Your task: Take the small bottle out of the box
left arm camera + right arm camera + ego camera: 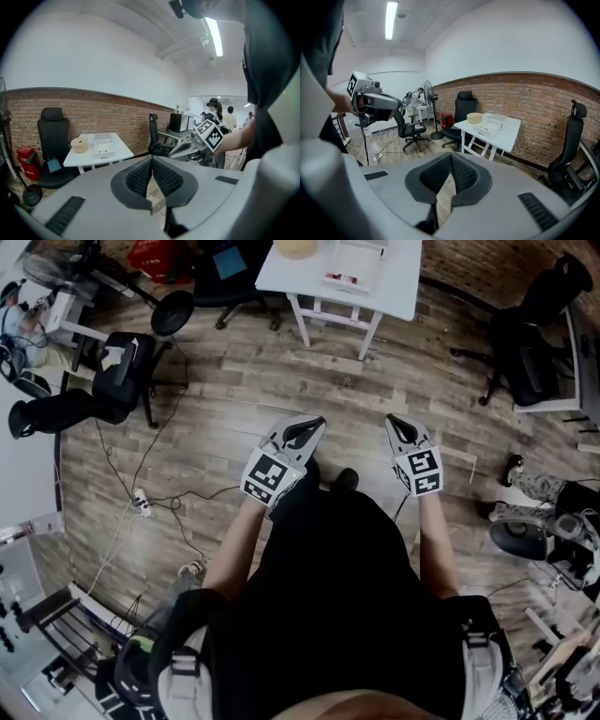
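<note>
Table (398, 282) ahead with white box (354, 263), black chair (532, 343) nearby

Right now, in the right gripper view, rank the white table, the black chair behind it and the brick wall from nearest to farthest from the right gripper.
1. white table, ahead, slightly right.
2. black chair, behind the table's left end.
3. brick wall, at the back.

We note a white worktop (398, 282): brick wall (539, 101) behind it, black office chair (465, 107) just beside it, standing fan (427, 92) near it.
</note>
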A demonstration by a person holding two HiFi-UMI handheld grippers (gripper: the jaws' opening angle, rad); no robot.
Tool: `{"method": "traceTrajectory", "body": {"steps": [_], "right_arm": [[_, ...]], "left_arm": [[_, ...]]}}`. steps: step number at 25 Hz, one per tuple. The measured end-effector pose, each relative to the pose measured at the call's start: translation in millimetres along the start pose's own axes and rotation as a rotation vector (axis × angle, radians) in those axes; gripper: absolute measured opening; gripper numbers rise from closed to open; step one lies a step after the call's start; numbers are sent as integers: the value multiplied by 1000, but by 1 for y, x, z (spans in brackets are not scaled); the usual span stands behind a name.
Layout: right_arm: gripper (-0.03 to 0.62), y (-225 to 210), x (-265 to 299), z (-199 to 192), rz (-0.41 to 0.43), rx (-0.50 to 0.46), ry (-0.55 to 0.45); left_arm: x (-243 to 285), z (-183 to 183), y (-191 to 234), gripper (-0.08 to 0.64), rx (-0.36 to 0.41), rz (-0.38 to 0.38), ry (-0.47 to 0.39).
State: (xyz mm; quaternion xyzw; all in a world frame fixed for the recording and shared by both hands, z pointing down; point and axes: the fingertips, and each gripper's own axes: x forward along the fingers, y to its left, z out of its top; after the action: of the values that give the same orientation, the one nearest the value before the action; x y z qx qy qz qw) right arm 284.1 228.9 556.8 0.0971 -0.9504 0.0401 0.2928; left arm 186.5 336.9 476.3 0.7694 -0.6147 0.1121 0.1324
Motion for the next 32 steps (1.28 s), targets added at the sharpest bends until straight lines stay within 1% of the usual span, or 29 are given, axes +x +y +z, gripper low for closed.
{"method": "traceTrajectory", "body": {"steps": [5, 10, 15, 20, 25, 32], "right_arm": [[-2, -2, 32, 22, -1, -13, 26], [-2, -9, 59, 43, -48, 28, 18], [-2, -19, 81, 69, -90, 48, 8], [-2, -27, 103, 80, -141, 61, 8], [-2, -27, 116, 85, -189, 96, 11], [-2, -25, 137, 94, -237, 129, 8]], "left_arm": [[7, 2, 35, 23, -1, -24, 6], [12, 4, 72, 23, -3, -54, -1], [26, 16, 109, 22, 26, -106, -4], [37, 23, 143, 23, 51, -146, -17], [40, 21, 161, 23, 59, -199, -13], [38, 18, 194, 22, 74, -234, -7]]}}
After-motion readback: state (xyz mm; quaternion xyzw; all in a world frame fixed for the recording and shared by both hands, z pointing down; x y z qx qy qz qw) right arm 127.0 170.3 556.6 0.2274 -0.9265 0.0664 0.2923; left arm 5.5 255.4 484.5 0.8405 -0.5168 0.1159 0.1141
